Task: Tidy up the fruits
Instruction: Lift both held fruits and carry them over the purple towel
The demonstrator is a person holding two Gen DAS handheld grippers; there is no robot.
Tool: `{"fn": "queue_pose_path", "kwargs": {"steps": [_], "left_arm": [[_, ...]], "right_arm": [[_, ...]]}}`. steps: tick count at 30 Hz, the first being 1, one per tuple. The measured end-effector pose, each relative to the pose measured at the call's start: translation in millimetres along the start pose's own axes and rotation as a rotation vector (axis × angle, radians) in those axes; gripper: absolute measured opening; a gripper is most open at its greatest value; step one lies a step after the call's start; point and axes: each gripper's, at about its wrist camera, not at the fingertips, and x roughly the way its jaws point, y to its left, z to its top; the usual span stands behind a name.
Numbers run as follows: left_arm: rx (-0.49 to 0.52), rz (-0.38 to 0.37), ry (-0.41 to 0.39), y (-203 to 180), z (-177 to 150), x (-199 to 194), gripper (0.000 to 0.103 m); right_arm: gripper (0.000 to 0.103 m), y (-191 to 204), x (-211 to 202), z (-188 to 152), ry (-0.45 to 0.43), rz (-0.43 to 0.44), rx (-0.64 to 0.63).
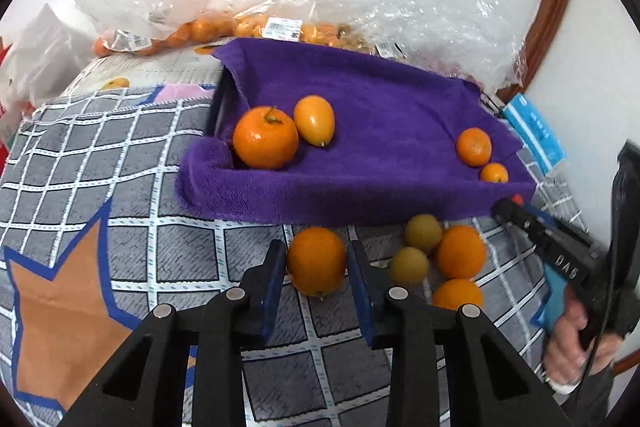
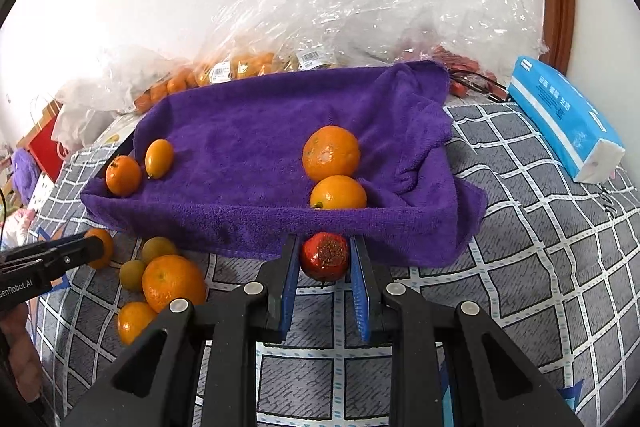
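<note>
A tray lined with a purple towel (image 1: 360,99) (image 2: 256,123) holds two fruits at its left end (image 1: 265,138) (image 1: 314,120) and two oranges at its right end (image 2: 331,151) (image 2: 338,192). My left gripper (image 1: 316,259) is shut on an orange (image 1: 316,261) just in front of the tray. My right gripper (image 2: 325,259) is shut on a small red fruit (image 2: 325,255) at the tray's front edge. Loose oranges (image 2: 172,281) and small yellow-green fruits (image 1: 423,233) (image 1: 409,265) lie on the cloth between the grippers.
The surface is a grey checked cloth (image 2: 520,227). Clear plastic bags of fruit (image 2: 248,65) lie behind the tray by the wall. A blue tissue pack (image 2: 560,115) lies at the right. A red box (image 2: 44,143) stands at the far left.
</note>
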Motion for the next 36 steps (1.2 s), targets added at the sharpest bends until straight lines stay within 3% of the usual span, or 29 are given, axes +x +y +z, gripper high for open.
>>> {"fn": "queue_pose_path", "kwargs": {"steps": [2, 7, 14, 22, 27, 36], "left_arm": [[-0.013, -0.025, 0.002, 2.4, -5.7, 6.9, 0.034], [0.057, 0.05, -0.027, -9.4, -9.0, 6.2, 0.032], [0.038, 0.026, -0.028, -4.3, -7.8, 5.1, 0.032], [0.036, 0.036, -0.031, -6.0, -8.1, 4.4, 0.03], [-0.025, -0.042, -0.053, 2.5, -14.8, -5.4, 0.03], [-0.002, -0.01, -0.129, -2.9, -19.7, -19.9, 0.03]], "right_arm": [[0.025, -0.2, 0.4, -0.1, 0.002, 0.002, 0.001], [0.025, -5.6, 2.0, -0.1, 0.009, 0.018, 0.019], [0.025, 5.1, 1.8, -0.9, 0.013, 0.013, -0.041], [0.025, 2.5, 0.5, -0.8, 0.006, 0.011, -0.024], [0.025, 2.8, -5.9, -2.1, -0.025, 0.016, -0.025], [0.025, 1.3, -16.3, -2.2, -0.077, 0.01, -0.015]]}}
